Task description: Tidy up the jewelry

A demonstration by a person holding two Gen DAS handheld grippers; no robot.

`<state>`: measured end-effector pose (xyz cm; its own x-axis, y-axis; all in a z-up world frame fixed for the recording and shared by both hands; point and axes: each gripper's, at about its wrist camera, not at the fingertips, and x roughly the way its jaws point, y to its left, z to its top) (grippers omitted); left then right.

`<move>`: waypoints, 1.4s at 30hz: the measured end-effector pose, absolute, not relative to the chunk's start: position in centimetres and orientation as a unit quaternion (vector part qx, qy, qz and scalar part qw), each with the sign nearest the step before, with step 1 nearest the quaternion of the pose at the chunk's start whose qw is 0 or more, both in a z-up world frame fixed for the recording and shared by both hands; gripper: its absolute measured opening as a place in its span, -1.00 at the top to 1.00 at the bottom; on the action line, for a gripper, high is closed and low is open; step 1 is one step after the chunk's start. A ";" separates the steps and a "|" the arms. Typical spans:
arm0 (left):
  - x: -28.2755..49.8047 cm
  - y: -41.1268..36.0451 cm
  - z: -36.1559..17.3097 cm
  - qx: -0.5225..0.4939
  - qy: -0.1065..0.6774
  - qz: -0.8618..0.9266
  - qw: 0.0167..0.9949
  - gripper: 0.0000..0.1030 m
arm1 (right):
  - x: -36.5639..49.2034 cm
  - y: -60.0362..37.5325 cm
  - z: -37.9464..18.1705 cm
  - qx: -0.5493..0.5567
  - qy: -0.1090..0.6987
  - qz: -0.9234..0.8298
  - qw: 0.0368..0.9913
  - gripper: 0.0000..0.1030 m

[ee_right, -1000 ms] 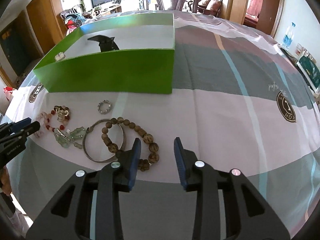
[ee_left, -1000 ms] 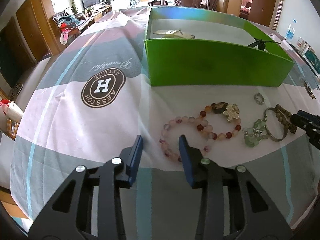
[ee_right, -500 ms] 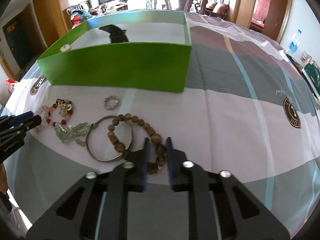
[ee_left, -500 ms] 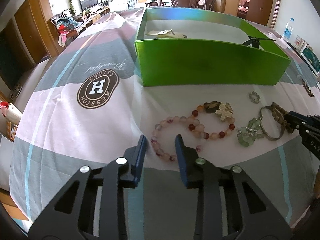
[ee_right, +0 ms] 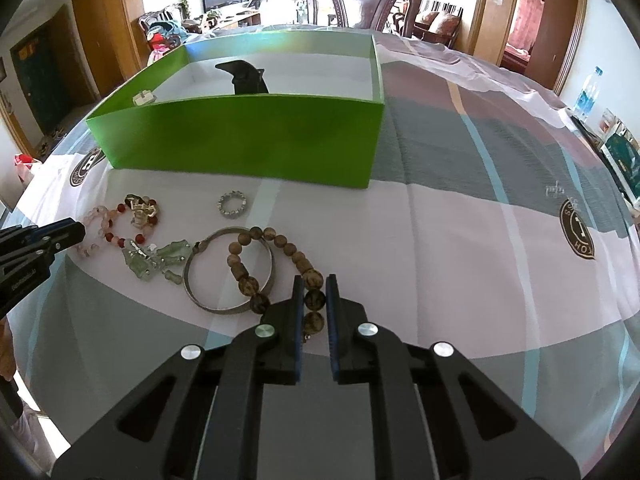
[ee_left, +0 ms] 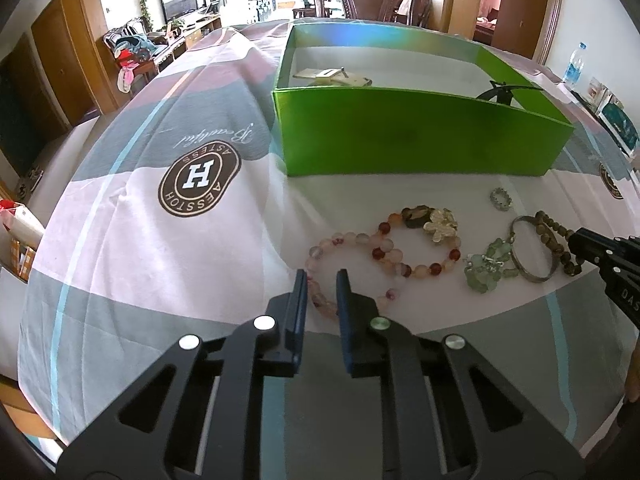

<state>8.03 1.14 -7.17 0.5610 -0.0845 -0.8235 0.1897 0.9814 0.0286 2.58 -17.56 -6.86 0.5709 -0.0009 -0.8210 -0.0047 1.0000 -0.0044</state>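
Jewelry lies on the cloth in front of a green box (ee_left: 416,140), which also shows in the right wrist view (ee_right: 240,136). My left gripper (ee_left: 322,280) is shut on the near edge of a pink bead bracelet (ee_left: 348,240). My right gripper (ee_right: 313,286) is shut on a brown wooden bead bracelet (ee_right: 276,240), whose beads sit between the blue pads. A silver bangle (ee_right: 228,276), a green stone piece (ee_right: 154,258), a red bead bracelet (ee_right: 140,216) and a small ring (ee_right: 232,204) lie beside it.
The box holds a white item (ee_left: 336,76) and a black clip (ee_right: 244,78). The cloth carries round brown logos (ee_left: 199,178). A dark wooden chair (ee_right: 362,2) stands behind the table, and a water bottle (ee_right: 588,88) stands at the far right.
Both grippers have closed from open: the left around the pink bracelet's near edge, the right onto the brown bead bracelet. Both moved slightly forward toward the jewelry.
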 end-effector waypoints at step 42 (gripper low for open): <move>10.0 1.3 -8.5 0.055 0.474 -0.093 0.874 0.43 | 3.7 -20.4 -7.8 0.025 0.478 -0.033 0.877 0.54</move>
